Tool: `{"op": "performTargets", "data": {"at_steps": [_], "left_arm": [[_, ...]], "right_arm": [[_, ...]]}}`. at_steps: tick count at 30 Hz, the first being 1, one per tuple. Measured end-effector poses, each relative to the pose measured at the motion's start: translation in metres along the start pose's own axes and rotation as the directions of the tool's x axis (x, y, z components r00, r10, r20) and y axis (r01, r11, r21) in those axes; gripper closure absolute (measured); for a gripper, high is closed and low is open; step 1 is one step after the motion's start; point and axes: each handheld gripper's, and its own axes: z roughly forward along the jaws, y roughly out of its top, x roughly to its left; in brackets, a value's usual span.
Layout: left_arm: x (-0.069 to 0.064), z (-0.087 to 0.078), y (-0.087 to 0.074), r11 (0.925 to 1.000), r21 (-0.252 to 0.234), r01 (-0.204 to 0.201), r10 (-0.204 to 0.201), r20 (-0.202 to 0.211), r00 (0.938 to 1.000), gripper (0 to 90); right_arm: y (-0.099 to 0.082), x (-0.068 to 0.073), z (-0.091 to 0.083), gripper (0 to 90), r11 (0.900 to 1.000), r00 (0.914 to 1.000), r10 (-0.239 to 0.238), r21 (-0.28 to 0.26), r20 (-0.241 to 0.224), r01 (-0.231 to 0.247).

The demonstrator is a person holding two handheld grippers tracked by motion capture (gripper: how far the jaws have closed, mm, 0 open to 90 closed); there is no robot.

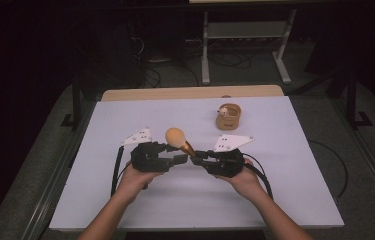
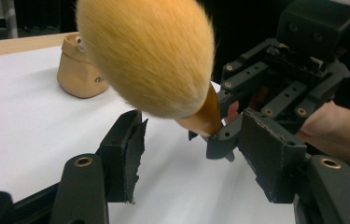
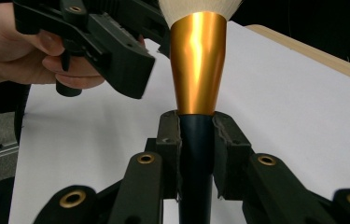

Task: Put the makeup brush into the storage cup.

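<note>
OK, from my end: white table [image 1: 125, 200] carries everything, wooden edge at the far side. Tan pouch [image 1: 228, 116] sits far-right on it, well apart from the hands. Left hand-held gripper [image 1: 184, 159] hovers mid-table, jaws apart, either side of the brush w/o touching it as far as I can see. Right hand-held gripper [image 1: 193, 157] faces it, jaws clamped on the dark handle [image 3: 196, 154] of the makeup brush [image 1: 180, 140]. Brush is held off the table btwn both hands, tilted up-left; gold ferrule [image 3: 198, 65] sits just above the right jaws, fluffy orange head [image 2: 149, 51] at the top.
</note>
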Motion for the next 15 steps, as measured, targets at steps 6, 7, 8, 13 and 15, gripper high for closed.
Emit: {"op": "performTargets", "data": {"at_steps": [6,7,8,13,15], "left_arm": [[-0.0003,0.0034,0.0019,1.0,-0.007,0.0,0.0,0.004,1.0,41.9],[-0.0005,0.004,0.0023,0.9999,-0.011,0.002,-0.002,0.007,1.0,42.7],[-0.0008,0.0046,0.0026,0.9999,-0.016,0.003,-0.003,0.005,1.0,43.2],[-0.0006,0.0053,0.0032,0.9996,-0.024,0.011,-0.011,0.007,0.9999,46.6],[-0.0007,0.0057,0.0032,0.9995,-0.028,0.017,-0.017,0.005,0.9998,47.9]], "right_arm": [[0.0006,0.0017,0.0033,73.4,1.0,1.0,-0.005,-0.003,-0.005,0.005],[0.0007,0.0022,0.0036,73.4,1.0,1.0,-0.006,-0.004,-0.005,0.006],[0.0008,0.0024,0.0039,73.4,1.0,0.9999,-0.007,-0.006,-0.009,0.007],[0.0011,0.0031,0.005,73.4,1.0,1.0,-0.002,-0.008,-0.01,0.002],[0.0011,0.0035,0.0054,73.4,0.9999,0.9999,0.001,-0.01,-0.01,-0.001]]}}
